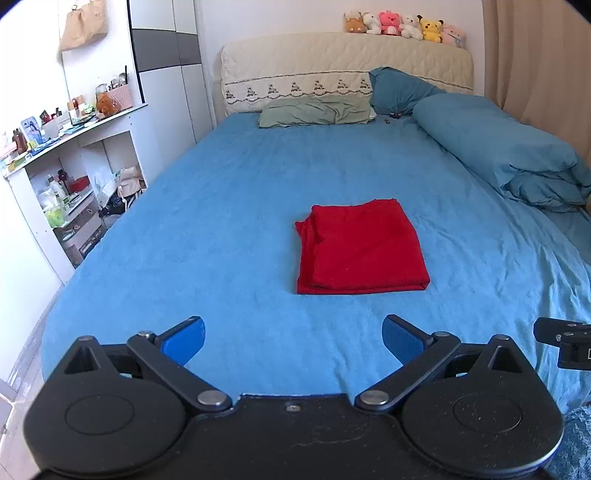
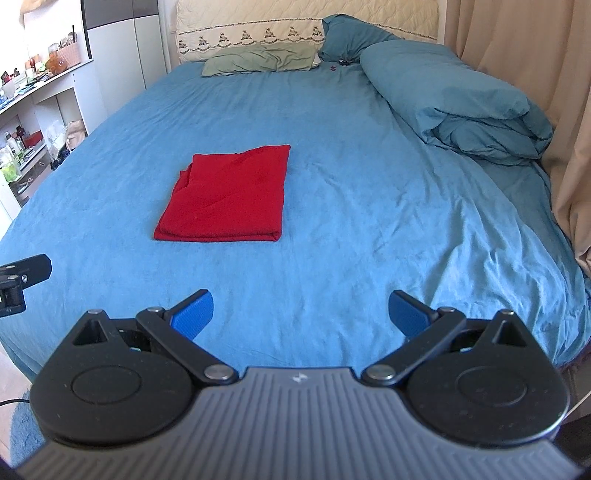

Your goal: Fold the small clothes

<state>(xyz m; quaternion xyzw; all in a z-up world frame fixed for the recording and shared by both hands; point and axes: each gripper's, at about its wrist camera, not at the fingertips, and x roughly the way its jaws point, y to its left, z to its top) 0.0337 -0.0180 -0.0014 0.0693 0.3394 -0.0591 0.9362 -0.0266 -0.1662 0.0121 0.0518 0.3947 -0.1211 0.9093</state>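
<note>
A red garment lies folded into a neat rectangle on the blue bed sheet; it also shows in the right wrist view. My left gripper is open and empty, held back from the garment near the bed's front edge. My right gripper is open and empty, also back from the garment, which lies ahead and to its left. Part of the right gripper shows at the left view's right edge, and part of the left gripper at the right view's left edge.
A rolled blue duvet lies along the bed's right side. A green pillow and blue pillow sit by the headboard, with plush toys on top. White cluttered shelves stand left. A beige curtain hangs right.
</note>
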